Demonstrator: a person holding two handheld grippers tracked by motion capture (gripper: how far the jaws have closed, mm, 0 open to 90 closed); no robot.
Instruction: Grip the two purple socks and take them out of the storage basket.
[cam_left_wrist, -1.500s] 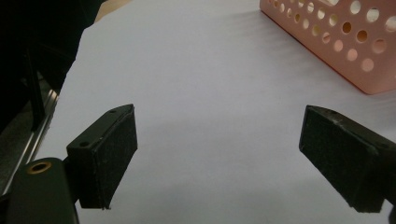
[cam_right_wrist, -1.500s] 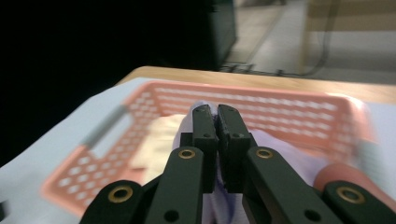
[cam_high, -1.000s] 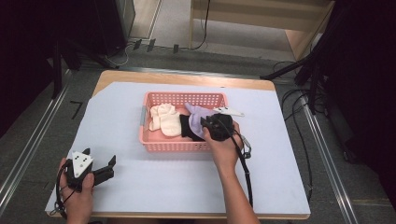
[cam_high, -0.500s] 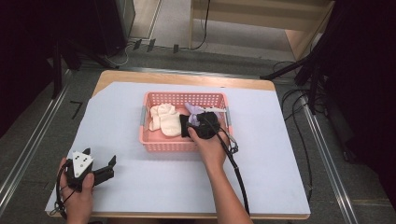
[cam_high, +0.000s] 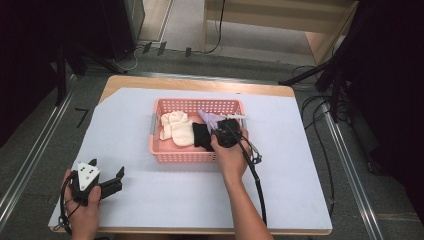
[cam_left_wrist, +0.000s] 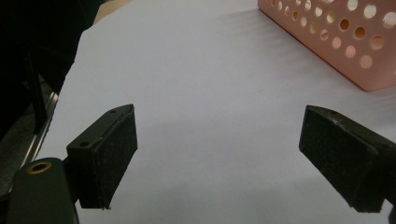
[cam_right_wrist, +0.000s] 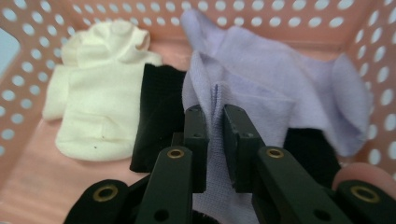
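A: Where is the lilac sock (cam_right_wrist: 261, 88) located, and how is it held?

B: It is seen inside the pink basket (cam_high: 165, 155), at the right end. A raised fold of it is pinched between the jaws of the right gripper (cam_right_wrist: 214, 116), which have just been closing on the cloth.

A: What is found beside it?

B: A black sock (cam_right_wrist: 159, 116) is laid just left of it, partly under its edge, and a cream sock (cam_right_wrist: 100, 102) is bunched farther left. In the right gripper view the perforated walls are shown close on the far side and at the right, so little room is left around the jaws.

A: How is the left gripper (cam_high: 112, 184) placed?

B: It is held low over the white sheet (cam_high: 150, 200) near the table's front left corner, well apart from the basket. Its jaws are spread wide, with nothing between them.

A: What is given by one view and not by another?

B: The pinch itself is made out in the right gripper view; in the high view it is covered by the right hand (cam_high: 230, 155). The basket's near corner (cam_left_wrist: 373, 70) and the sheet's left edge are shown by the left gripper view, with bare sheet lying ahead. The open sheet on all sides of the basket is shown by the high view.
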